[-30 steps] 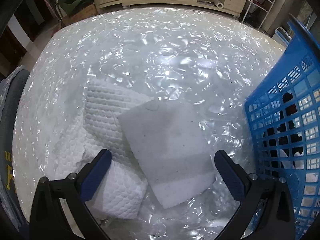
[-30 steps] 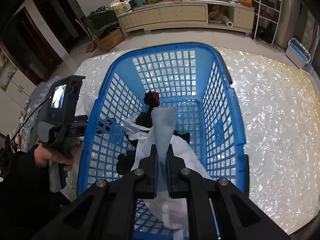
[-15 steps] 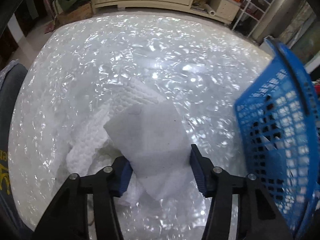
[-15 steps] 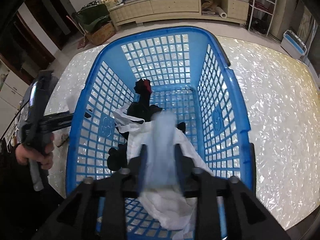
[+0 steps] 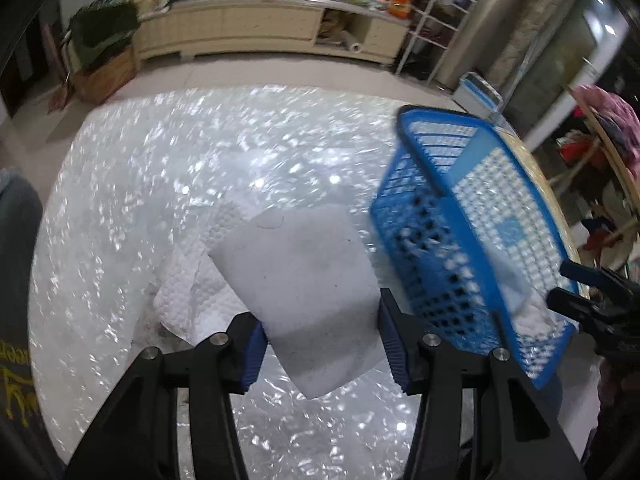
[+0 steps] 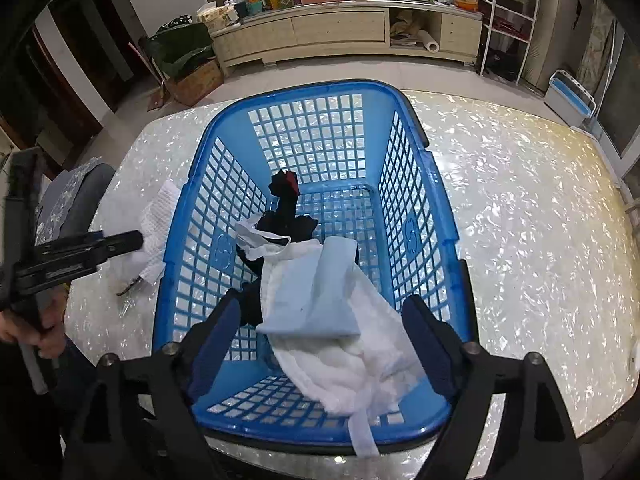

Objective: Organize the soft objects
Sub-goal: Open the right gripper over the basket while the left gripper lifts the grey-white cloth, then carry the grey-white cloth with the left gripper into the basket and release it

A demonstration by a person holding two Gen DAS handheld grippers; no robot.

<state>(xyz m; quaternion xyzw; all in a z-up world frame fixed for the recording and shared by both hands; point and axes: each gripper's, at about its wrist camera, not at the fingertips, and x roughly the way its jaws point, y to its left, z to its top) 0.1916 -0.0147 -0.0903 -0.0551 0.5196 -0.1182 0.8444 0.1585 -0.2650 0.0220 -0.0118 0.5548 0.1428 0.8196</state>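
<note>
My left gripper [image 5: 322,346] is shut on a white foam sponge [image 5: 304,284] and holds it lifted above the table, left of the blue basket [image 5: 460,240]. A white textured cloth [image 5: 192,280] lies on the table below the sponge. My right gripper [image 6: 324,344] is open over the near end of the blue basket [image 6: 436,208]. A pale blue cloth [image 6: 320,288] lies loose in the basket on a white cloth [image 6: 360,368], with a black garment [image 6: 284,216] behind them.
The shiny pearl-patterned table [image 6: 520,220] carries the basket. The white textured cloth [image 6: 158,220] lies left of the basket, beside the left gripper [image 6: 80,248]. A grey chair [image 5: 16,240] stands at the table's left edge. Cabinets and shelves stand far behind.
My left gripper shut on the white sponge and lifted it off the textured cloth. My right gripper opened and the pale blue cloth dropped into the basket.
</note>
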